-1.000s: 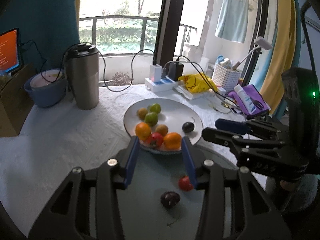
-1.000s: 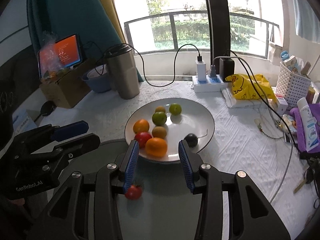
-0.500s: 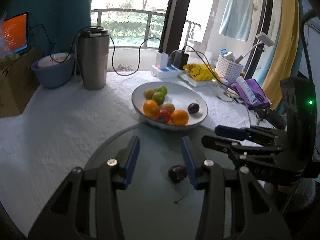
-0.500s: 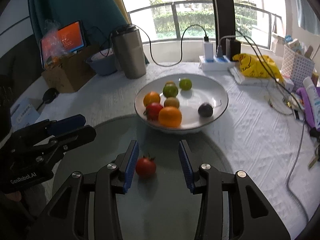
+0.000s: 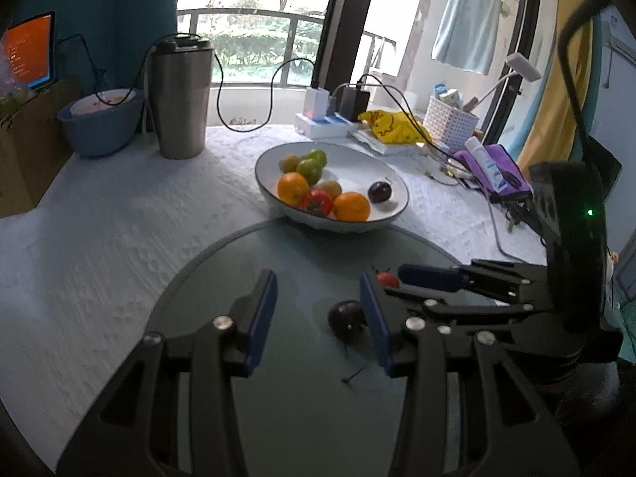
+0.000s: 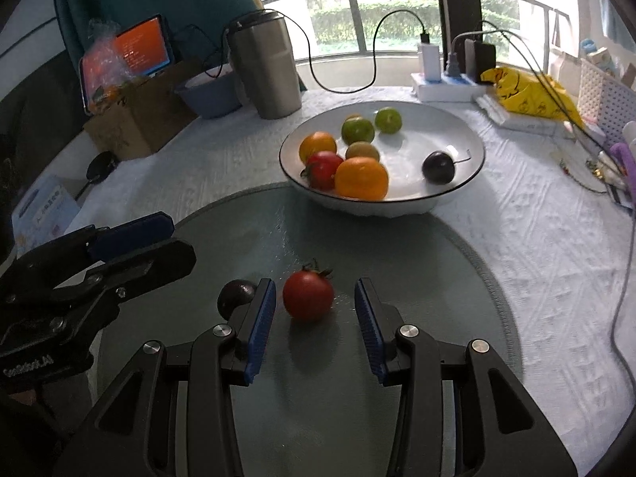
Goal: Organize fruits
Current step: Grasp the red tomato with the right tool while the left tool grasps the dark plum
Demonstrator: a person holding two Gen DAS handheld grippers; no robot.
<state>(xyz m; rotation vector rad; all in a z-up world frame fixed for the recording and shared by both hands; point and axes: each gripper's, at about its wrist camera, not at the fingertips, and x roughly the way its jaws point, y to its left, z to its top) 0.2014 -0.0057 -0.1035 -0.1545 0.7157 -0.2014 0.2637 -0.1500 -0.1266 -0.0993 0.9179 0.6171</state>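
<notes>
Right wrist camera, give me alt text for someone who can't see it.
The right gripper hangs open around a small red tomato on a round glass mat, pads not touching it. The left gripper reaches in beside a dark plum. Behind sits a white bowl of fruit.

A round glass mat [image 6: 417, 286] lies on the table [image 6: 536, 214], at its near edge. On the mat sit a tomato [image 6: 308, 295] and, just to its left, a plum [image 6: 235, 296]. Behind the mat stands a bowl [image 6: 457, 194], its near side over the mat's far edge, with several fruits in it. A metal cup [image 6: 266, 67] stands behind the bowl to the left, and a power strip [image 6: 445, 89] behind it to the right.
</notes>
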